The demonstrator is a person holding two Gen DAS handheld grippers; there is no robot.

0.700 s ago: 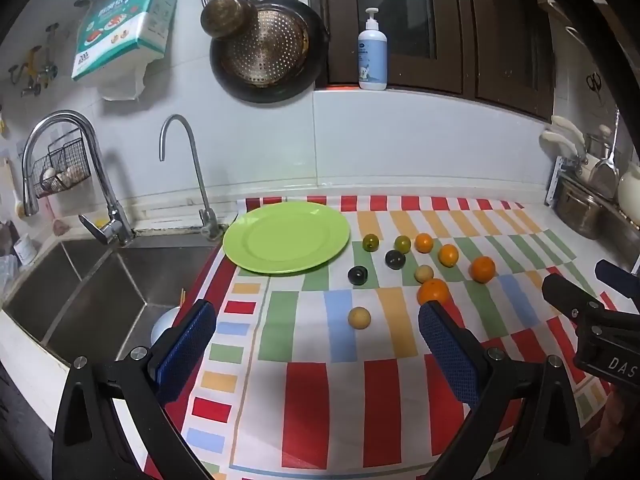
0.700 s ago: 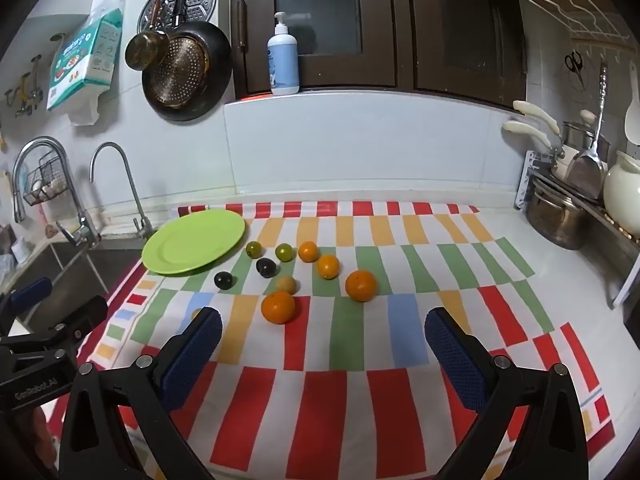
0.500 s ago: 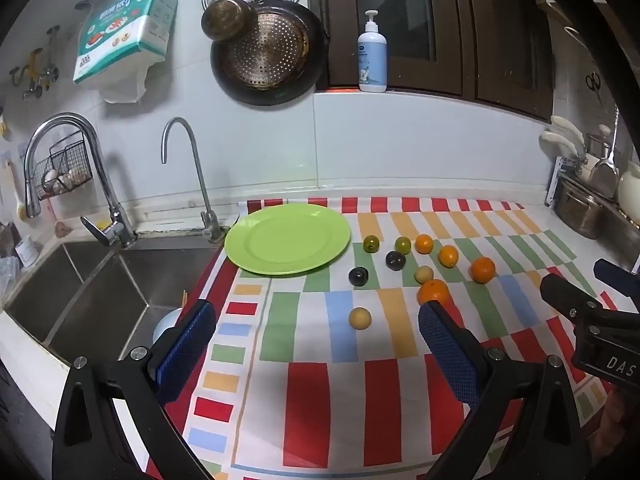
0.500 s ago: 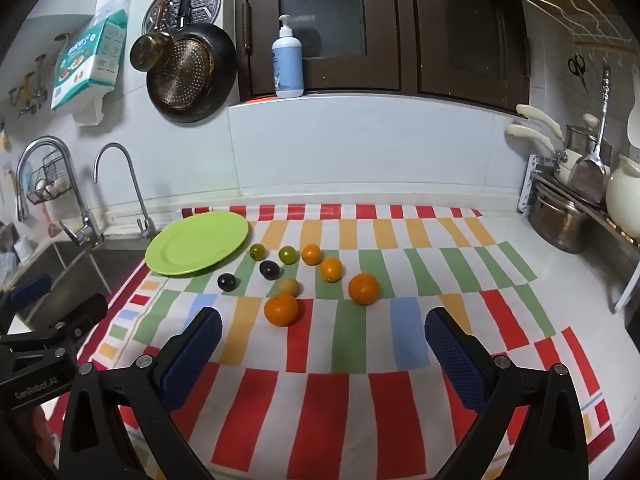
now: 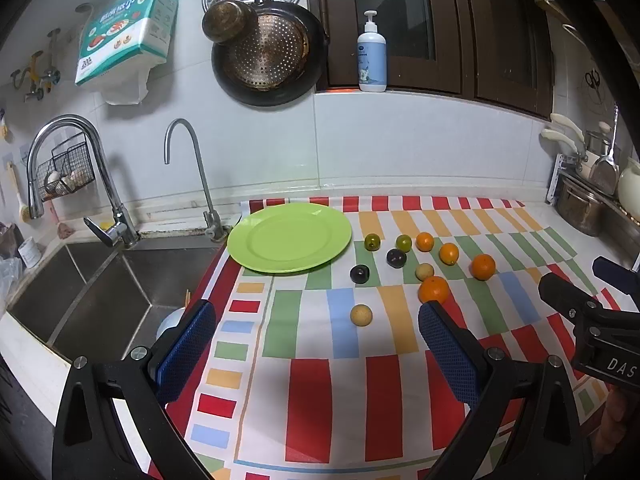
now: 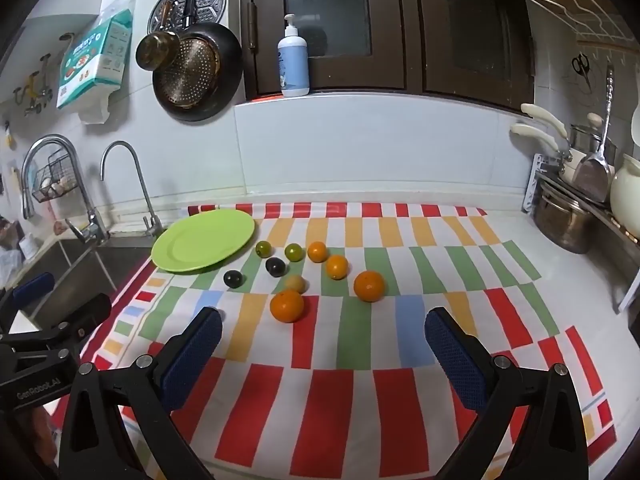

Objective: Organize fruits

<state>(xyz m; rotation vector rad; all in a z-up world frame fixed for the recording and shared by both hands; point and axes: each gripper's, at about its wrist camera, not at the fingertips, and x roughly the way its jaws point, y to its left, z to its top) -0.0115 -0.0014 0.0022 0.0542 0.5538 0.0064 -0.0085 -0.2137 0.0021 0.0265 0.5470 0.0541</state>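
Where its finger (image 6: pixel 192 354) blocks, tan fruit (image 5: pixel 361 315) goes unseen.

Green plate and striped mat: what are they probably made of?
Plate: likely plastic or melamine, with a uniform lime colour and a soft sheen. Mat: probably wipeable vinyl or oilcloth, as it lies flat, looks printed and is faintly glossy.

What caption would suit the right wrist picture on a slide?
Open right gripper hovers over a striped cloth where nine small fruits lie scattered beside an empty green plate.
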